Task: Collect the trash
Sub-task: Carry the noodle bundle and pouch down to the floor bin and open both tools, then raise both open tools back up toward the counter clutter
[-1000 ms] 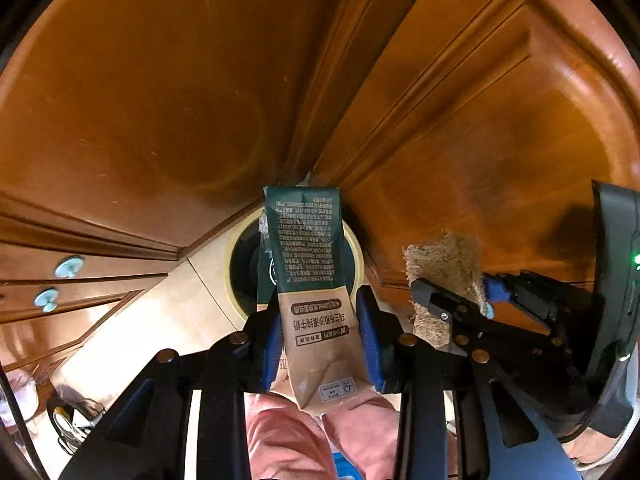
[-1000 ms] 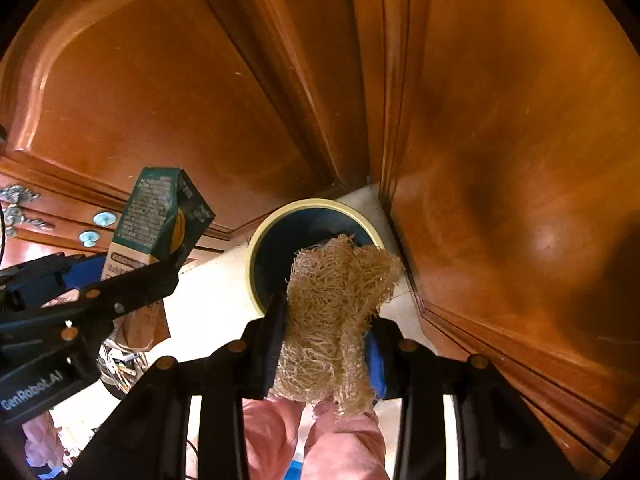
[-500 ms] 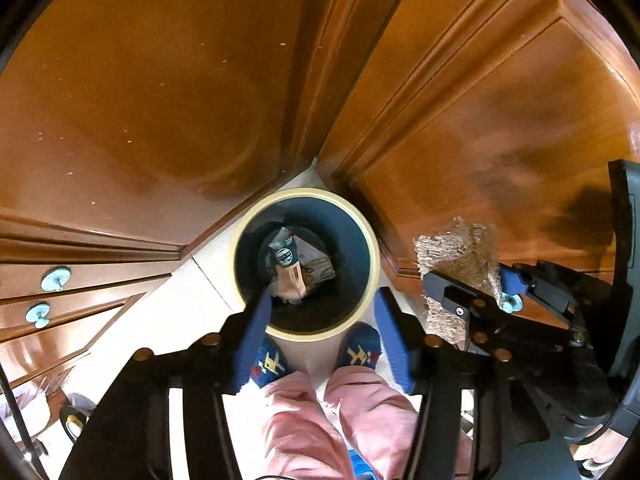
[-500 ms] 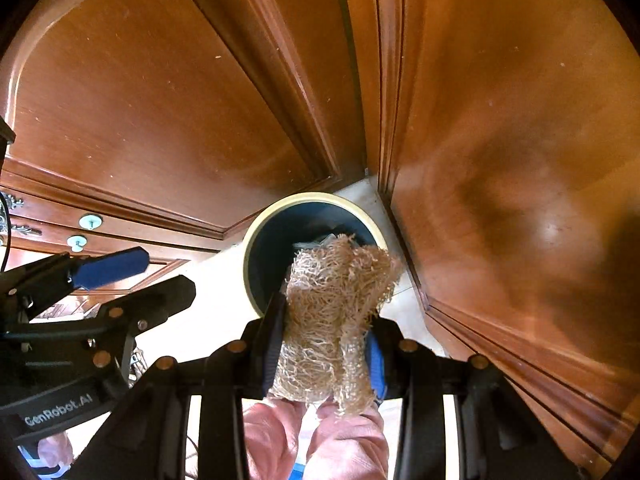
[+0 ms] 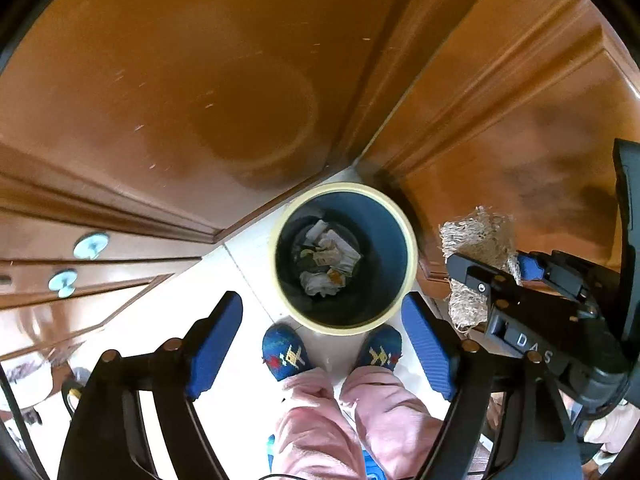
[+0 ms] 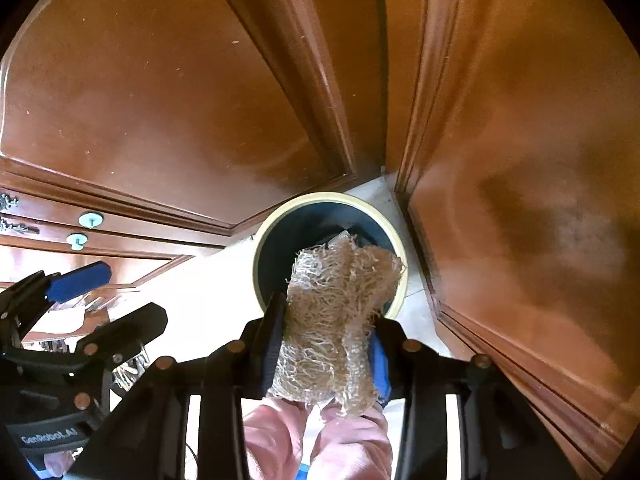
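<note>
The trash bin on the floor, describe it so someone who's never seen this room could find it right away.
Look where the two brown wooden cabinet doors meet in a corner above pale floor. The trash bin stands there, just ahead of the person's blue slippers. It is the only round thing: dark blue inside, cream rim, crumpled paper at the bottom.

Fibrous tan loofah (image 6: 332,320) upright above cream-rimmed bin (image 6: 276,216).
</note>
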Demonstrator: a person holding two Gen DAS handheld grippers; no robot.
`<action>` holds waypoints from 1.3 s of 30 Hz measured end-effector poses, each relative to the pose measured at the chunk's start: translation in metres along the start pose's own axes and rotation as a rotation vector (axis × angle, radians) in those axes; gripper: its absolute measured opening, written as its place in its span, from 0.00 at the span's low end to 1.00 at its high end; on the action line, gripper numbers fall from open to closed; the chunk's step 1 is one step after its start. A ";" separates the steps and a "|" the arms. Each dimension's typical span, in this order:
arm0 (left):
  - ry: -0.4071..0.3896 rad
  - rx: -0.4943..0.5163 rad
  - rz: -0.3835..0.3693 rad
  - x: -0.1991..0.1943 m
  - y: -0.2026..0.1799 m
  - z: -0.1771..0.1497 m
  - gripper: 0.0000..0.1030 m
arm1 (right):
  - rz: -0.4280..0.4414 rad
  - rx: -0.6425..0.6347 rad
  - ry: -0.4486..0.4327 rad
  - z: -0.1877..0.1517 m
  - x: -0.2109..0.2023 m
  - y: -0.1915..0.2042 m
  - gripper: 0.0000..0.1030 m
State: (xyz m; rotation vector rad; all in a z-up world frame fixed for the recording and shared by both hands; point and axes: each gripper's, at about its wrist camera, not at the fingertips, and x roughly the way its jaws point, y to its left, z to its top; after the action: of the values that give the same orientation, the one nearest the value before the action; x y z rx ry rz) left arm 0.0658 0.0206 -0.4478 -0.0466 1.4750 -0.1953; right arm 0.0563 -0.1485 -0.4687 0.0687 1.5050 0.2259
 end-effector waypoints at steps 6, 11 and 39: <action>0.001 -0.053 0.022 -0.008 0.015 -0.006 0.81 | -0.011 -0.025 0.008 0.003 0.001 0.010 0.64; -0.002 -0.083 0.023 -0.017 0.022 -0.007 0.81 | -0.027 -0.039 0.007 0.004 -0.006 0.016 0.66; -0.335 -0.089 0.001 -0.282 -0.031 0.004 0.88 | 0.077 -0.243 -0.291 0.010 -0.275 0.052 0.67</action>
State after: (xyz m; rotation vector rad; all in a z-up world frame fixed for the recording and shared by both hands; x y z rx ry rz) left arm 0.0432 0.0347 -0.1656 -0.1440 1.1484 -0.1143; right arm 0.0474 -0.1493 -0.1893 -0.0344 1.1777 0.4400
